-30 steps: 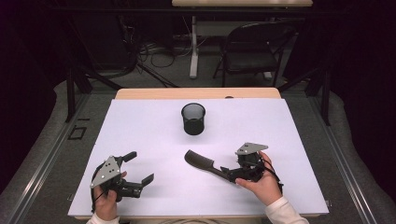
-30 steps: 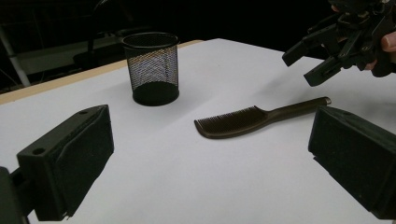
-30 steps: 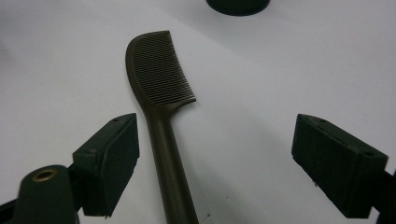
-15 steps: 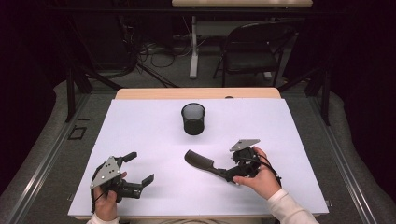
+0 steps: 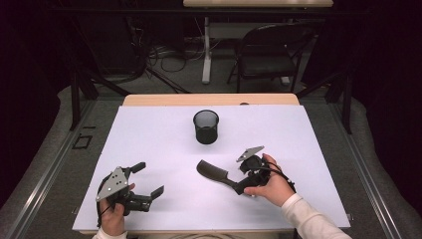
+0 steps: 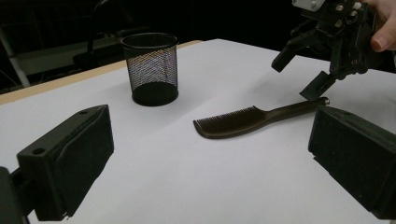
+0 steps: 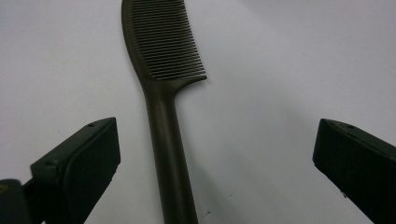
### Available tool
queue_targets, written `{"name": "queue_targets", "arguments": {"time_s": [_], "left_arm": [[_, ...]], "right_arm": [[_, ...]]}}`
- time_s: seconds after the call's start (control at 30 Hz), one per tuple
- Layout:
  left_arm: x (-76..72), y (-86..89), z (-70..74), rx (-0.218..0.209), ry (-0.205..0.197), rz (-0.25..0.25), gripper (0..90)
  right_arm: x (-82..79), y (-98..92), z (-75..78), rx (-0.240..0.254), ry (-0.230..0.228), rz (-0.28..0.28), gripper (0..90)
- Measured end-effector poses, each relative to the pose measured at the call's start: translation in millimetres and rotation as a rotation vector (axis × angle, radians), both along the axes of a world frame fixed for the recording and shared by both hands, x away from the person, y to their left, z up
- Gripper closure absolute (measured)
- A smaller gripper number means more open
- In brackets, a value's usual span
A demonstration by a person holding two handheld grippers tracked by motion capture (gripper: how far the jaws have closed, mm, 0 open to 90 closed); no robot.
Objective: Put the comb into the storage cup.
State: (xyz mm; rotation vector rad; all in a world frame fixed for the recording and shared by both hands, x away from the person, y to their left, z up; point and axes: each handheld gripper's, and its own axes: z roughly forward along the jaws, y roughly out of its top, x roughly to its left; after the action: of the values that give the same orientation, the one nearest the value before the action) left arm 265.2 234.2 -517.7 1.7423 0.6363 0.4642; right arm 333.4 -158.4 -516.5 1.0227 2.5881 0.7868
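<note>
Apparently poised for a pick, the right hand-held gripper (image 5: 238,185) hovers wide open over the handle of the comb (image 7: 163,112) lying flat on the tabletop (image 5: 149,134), and needs next to lower and close, while the left hand-held gripper (image 5: 149,181) rests open

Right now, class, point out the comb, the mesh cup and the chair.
comb (image 6: 233,122): left gripper view, on the toothed part.
mesh cup (image 5: 205,126): high view, on its side wall.
chair (image 5: 271,59): high view, on the seat.

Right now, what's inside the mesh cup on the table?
The mesh cup looks empty: its dark bottom shows through the wire wall in the left gripper view. The near wall hides part of the bottom, so something small and flat could escape notice.
</note>
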Motion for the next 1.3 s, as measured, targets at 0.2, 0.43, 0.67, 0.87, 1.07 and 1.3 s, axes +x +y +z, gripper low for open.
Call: {"name": "queue_targets", "arguments": {"time_s": [0.2,0.43,0.67,0.87,1.07,1.3], "left_arm": [[0.0,0.1,0.0,-0.001,0.000,0.000,0.5],[0.1,0.1,-0.1,-0.001,0.000,0.001,0.5],[0.2,0.2,-0.1,-0.002,0.001,-0.002,0.5],[-0.1,0.2,0.1,0.001,0.001,0.005,0.5],[0.2,0.1,-0.1,-0.002,0.002,-0.003,0.5],[0.3,0.2,-0.2,-0.003,0.002,-0.004,0.5]], "right_arm": [[2.9,4.2,-1.5,-0.038,0.041,0.025,0.8],[4.4,10.9,-3.0,-0.084,0.058,0.051,0.7],[8.8,16.0,-2.9,-0.108,0.064,0.059,0.6],[12.7,18.8,-2.5,-0.123,0.079,0.068,1.5],[15.1,22.4,-0.6,-0.133,0.088,0.088,7.5],[17.5,27.9,1.8,-0.146,0.103,0.115,14.1]]}}
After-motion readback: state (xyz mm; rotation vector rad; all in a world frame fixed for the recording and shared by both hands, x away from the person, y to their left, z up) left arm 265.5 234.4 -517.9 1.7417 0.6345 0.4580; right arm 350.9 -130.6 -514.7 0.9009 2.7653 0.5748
